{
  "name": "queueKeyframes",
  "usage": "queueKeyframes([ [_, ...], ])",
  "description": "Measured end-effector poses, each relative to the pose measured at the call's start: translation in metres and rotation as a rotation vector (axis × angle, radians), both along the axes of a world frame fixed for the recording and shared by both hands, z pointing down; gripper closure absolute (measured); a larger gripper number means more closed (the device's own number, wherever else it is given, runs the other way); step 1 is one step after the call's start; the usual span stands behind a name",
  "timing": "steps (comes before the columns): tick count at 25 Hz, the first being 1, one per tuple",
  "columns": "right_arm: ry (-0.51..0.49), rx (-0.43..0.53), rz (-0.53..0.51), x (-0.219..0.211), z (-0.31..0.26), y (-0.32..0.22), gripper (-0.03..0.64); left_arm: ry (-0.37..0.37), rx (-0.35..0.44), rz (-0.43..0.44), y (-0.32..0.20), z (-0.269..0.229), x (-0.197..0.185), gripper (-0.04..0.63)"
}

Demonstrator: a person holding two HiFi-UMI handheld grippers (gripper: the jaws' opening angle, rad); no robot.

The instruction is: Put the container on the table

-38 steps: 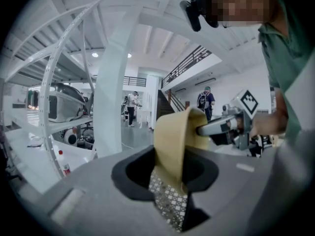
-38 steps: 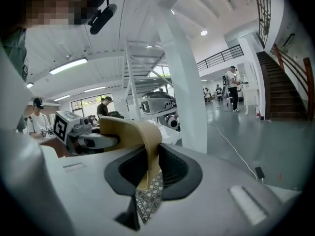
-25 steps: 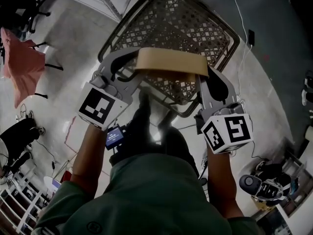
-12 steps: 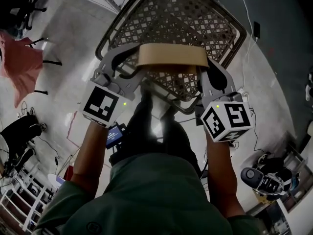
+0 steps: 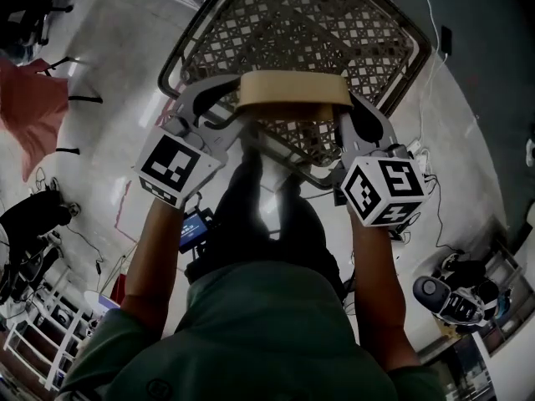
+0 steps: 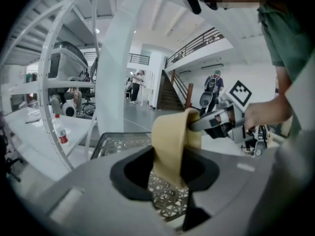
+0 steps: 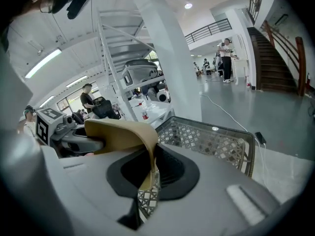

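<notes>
A pale, glossy floor (image 5: 117,48) spreads out below. At the left, a red cloth (image 5: 33,111) hangs over a dark frame. A white cable (image 5: 430,23) trails across the floor just beside a small black adapter (image 5: 445,38). A black-and-white machine (image 5: 456,295) sits at the lower right and a white rack (image 5: 42,353) at the lower left. The hall holds a thick white column (image 6: 115,73) and a staircase (image 6: 170,95) with people (image 6: 136,85) near its foot. A red-labelled bottle (image 6: 62,135) stands upright on a white desk (image 6: 29,127).
</notes>
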State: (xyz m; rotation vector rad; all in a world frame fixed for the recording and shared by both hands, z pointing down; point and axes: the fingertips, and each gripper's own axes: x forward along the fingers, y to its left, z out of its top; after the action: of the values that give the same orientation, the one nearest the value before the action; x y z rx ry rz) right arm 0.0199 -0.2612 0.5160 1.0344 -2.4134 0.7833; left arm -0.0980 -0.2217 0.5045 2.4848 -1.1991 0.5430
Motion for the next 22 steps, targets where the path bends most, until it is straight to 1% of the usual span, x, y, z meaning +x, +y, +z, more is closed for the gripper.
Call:
queueKeyframes([
  [13, 0.044, -0.098, 0.002, -0.010, 0.065, 0.012, 0.591, 0.010, -0.114, -0.019, 0.007, 0.069, -0.012, 0.468],
  [18, 0.060, -0.129, 0.002, -0.011, 0.089, 0.011, 0.589, -0.010, -0.152, -0.014, 0.004, 0.095, -0.014, 0.469],
  [22, 0.076, -0.162, 0.002, -0.013, 0.108, 0.014, 0.589, -0.026, -0.198, -0.007, 0.006, 0.118, -0.016, 0.468],
])
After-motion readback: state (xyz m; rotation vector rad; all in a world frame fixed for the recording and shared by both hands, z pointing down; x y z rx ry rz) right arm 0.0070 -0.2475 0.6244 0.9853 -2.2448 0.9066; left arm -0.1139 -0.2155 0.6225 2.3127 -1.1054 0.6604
